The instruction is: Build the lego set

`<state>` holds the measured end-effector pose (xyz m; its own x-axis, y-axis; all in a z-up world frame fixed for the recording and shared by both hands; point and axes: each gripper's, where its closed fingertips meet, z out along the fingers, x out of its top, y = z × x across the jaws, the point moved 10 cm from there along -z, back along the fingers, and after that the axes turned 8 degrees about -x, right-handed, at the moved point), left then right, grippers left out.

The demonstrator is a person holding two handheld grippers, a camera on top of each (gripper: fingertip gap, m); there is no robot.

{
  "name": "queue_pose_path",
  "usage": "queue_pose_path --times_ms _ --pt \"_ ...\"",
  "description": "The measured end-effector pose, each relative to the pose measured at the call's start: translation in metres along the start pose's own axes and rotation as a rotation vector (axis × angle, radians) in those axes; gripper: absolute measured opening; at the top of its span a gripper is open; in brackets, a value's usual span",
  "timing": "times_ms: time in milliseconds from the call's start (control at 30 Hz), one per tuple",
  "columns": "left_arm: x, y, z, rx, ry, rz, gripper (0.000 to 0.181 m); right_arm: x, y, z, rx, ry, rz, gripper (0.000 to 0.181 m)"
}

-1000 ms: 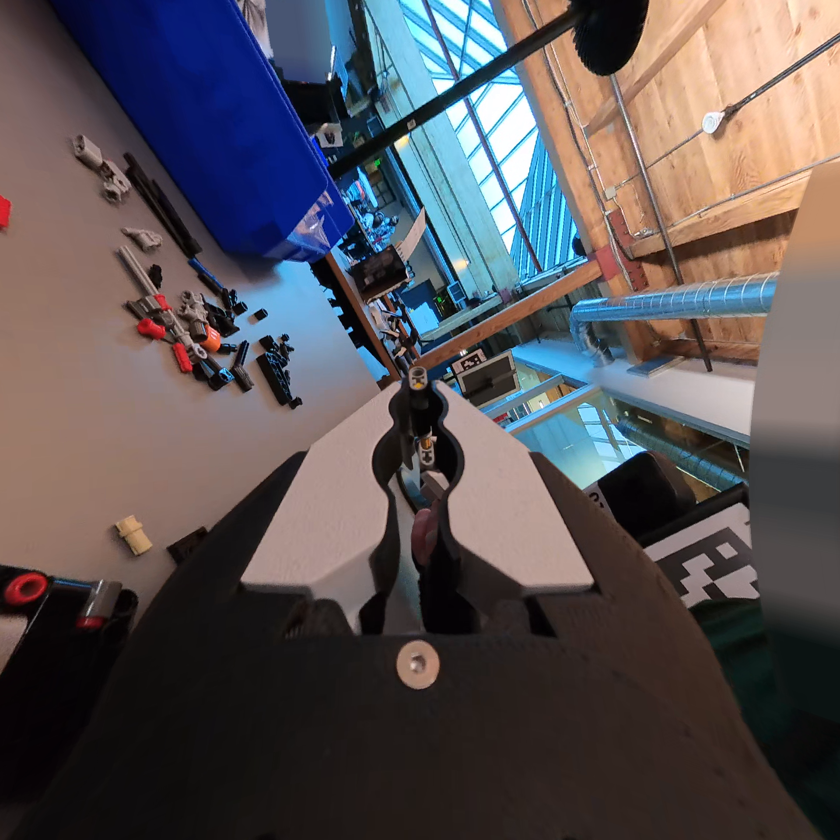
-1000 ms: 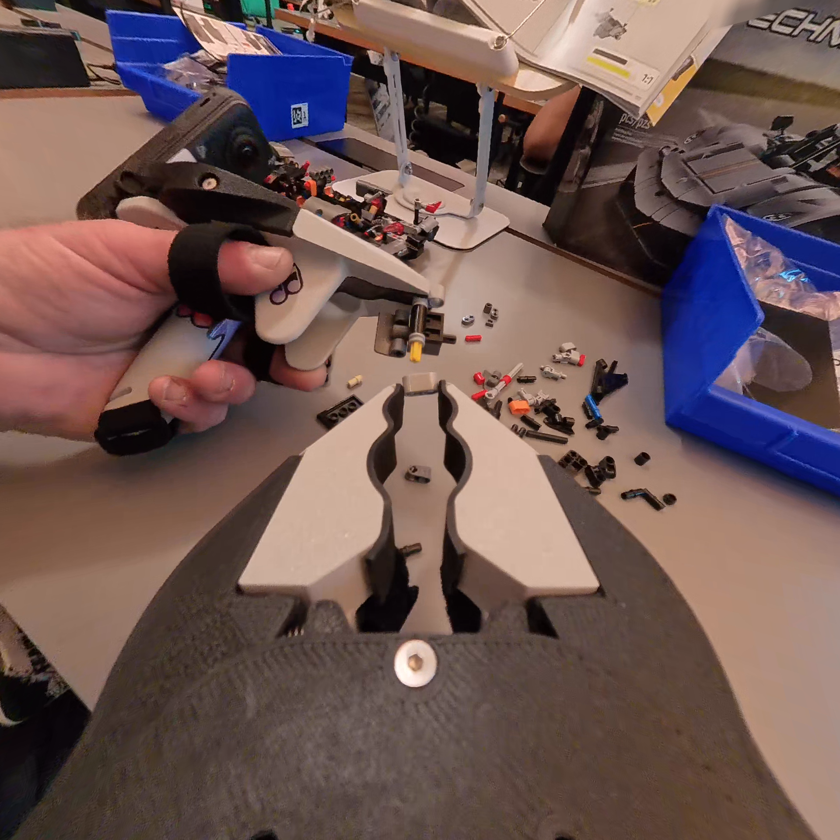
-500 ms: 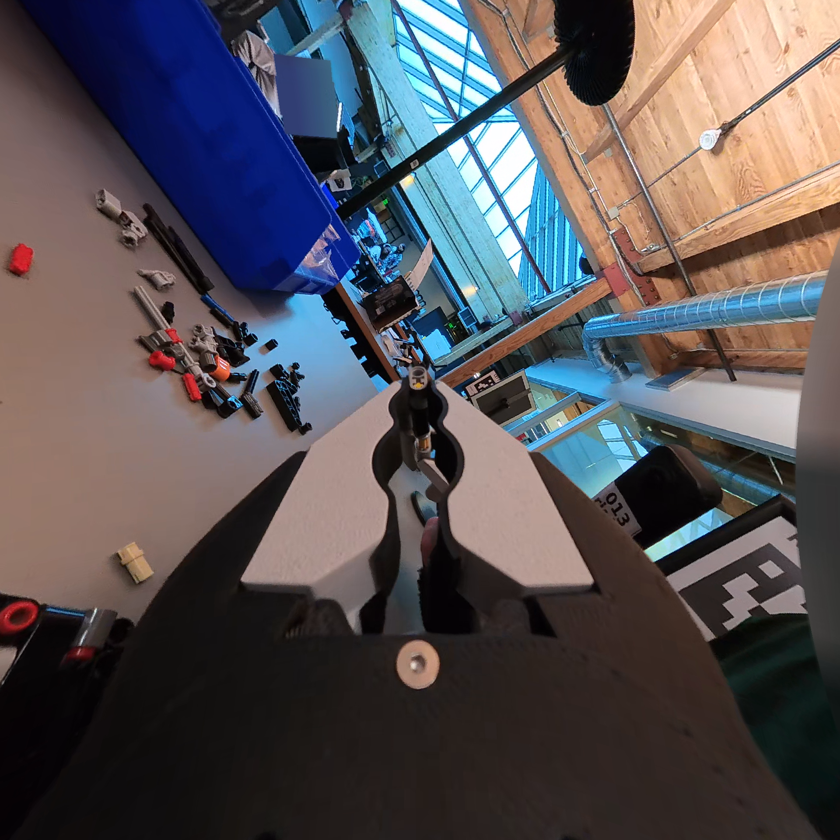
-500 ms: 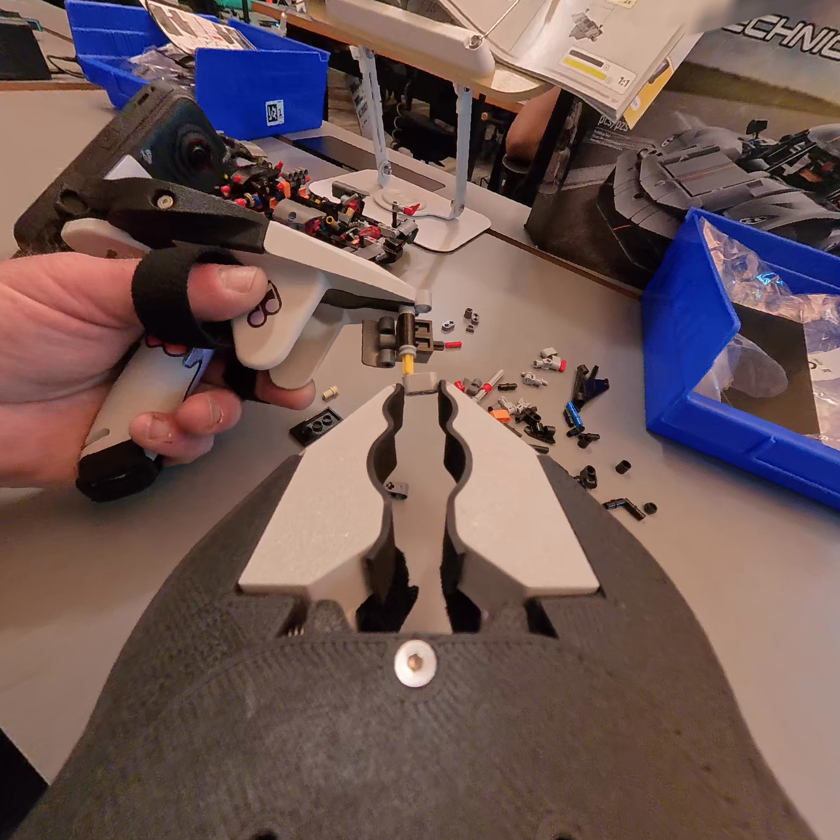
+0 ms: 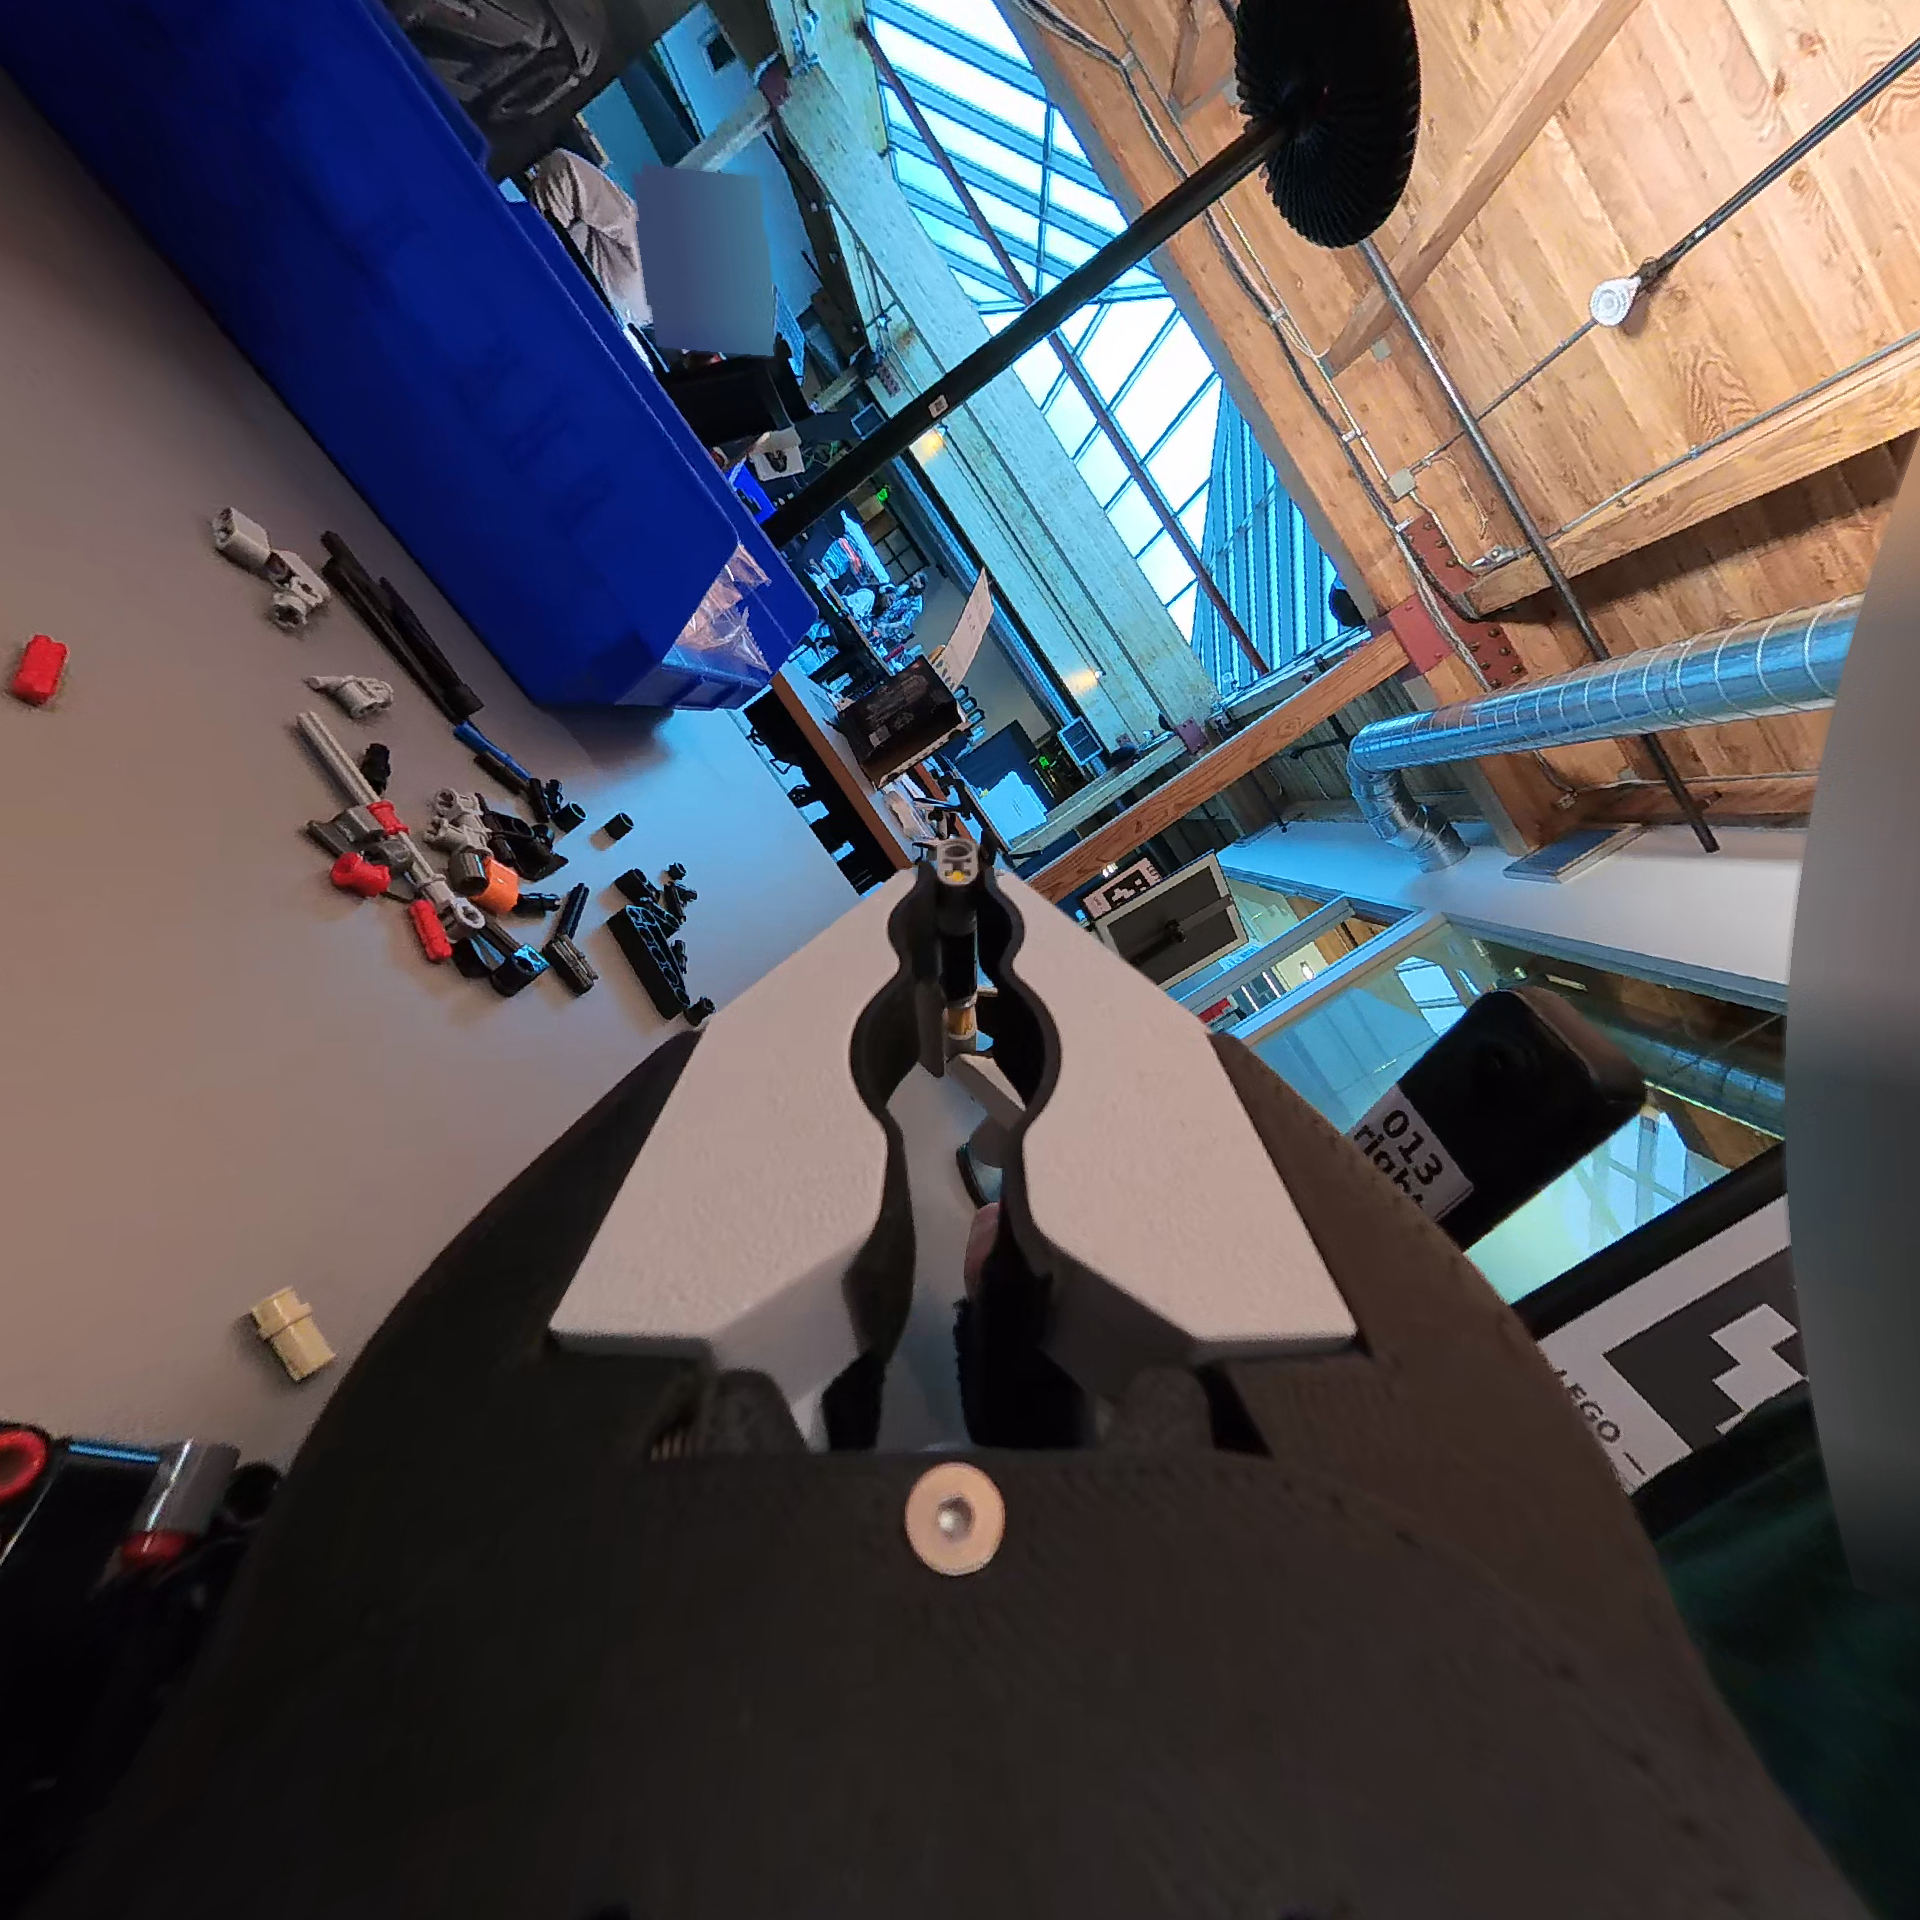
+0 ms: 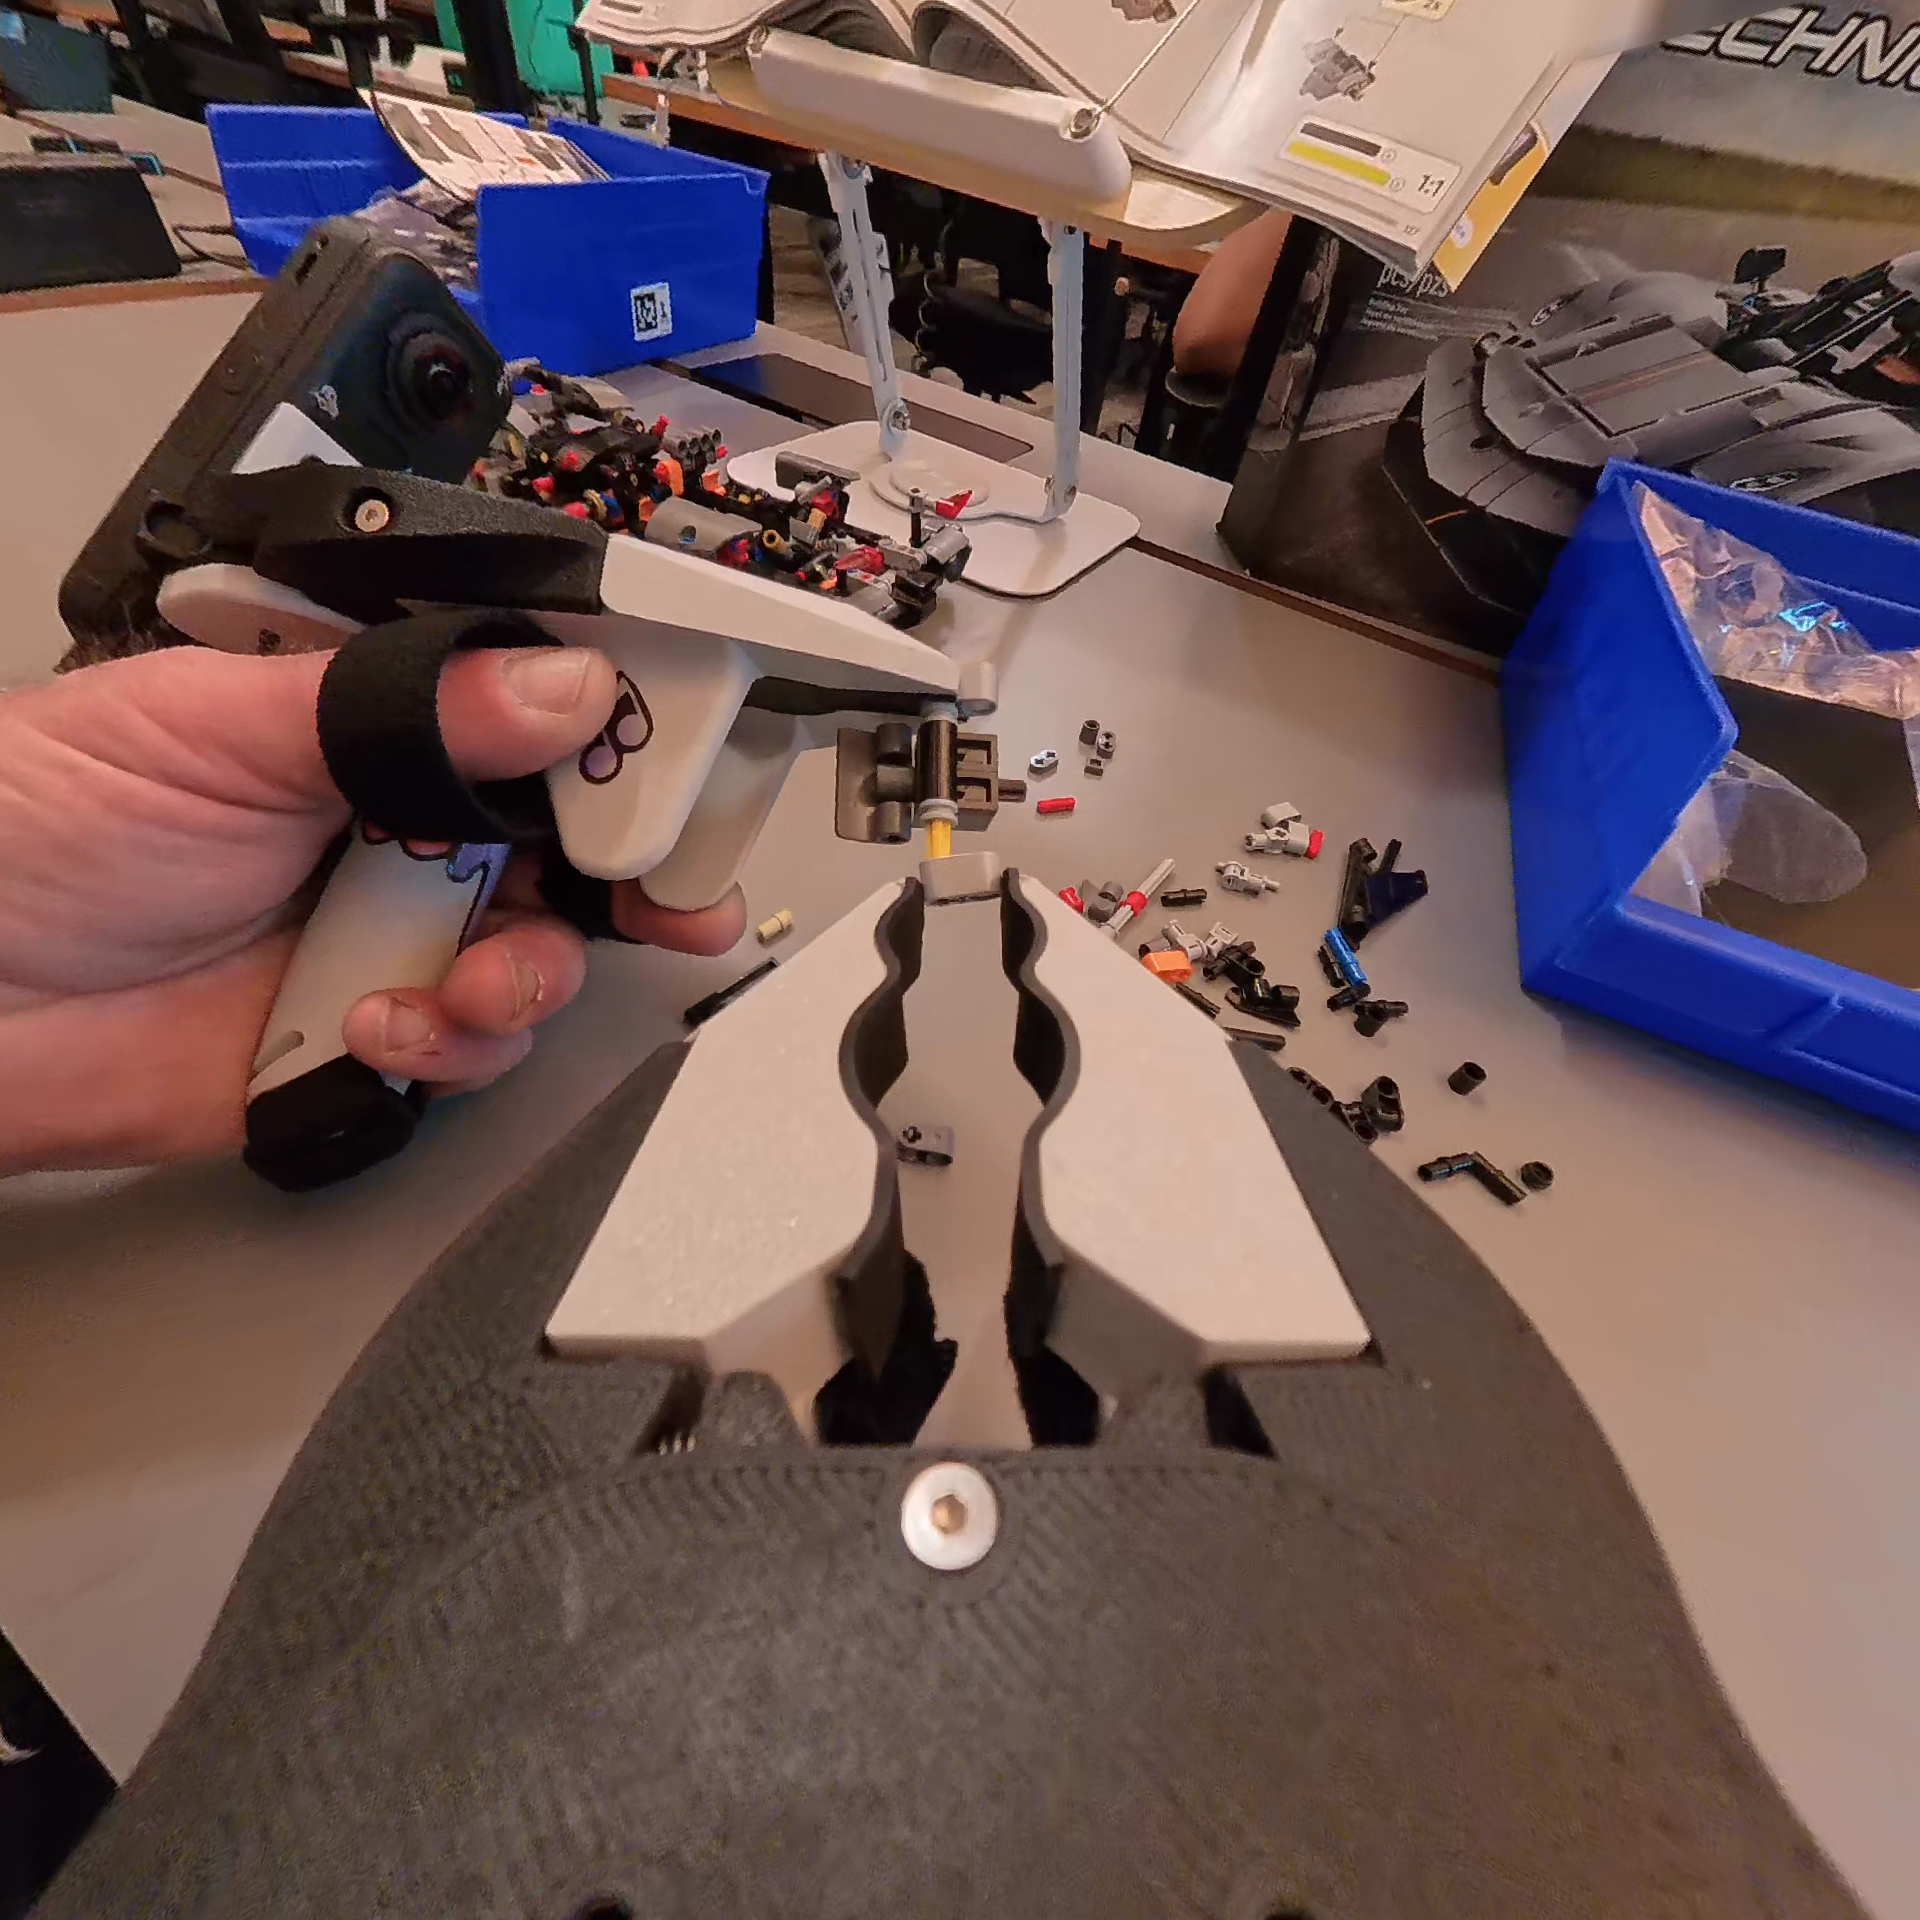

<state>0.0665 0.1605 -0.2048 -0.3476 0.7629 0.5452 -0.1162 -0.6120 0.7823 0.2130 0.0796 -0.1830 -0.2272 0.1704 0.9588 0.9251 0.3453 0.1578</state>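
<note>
My left gripper, held in a hand, is shut on a small axle assembly: a yellow axle through black and dark grey pieces, hanging below the tips. In the left wrist view the left gripper pinches the axle's top end, and most of the assembly is hidden behind the fingers. My right gripper is shut on a small grey piece. That piece sits right under the yellow axle's lower end and touches it. The partly built model stands behind the left gripper.
Loose small parts lie on the grey table to the right; they also show in the left wrist view. A blue bin stands far right, the set's box behind it. An instruction booklet rests on a stand. A tan piece lies near the hand. Less than 4 cm separates the two grippers' tips.
The two grippers have come together. The right gripper's grey piece, apart from the assembly before, now meets the lower end of the yellow axle. Both stay shut.
</note>
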Motion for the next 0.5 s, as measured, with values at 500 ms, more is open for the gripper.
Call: queue_pose_path --times_ms 500 --pt "-0.005 0.013 0.005 0.009 0.112 0.125 0.005 0.006 0.002 0.000 -0.019 0.048 0.103 0.013"
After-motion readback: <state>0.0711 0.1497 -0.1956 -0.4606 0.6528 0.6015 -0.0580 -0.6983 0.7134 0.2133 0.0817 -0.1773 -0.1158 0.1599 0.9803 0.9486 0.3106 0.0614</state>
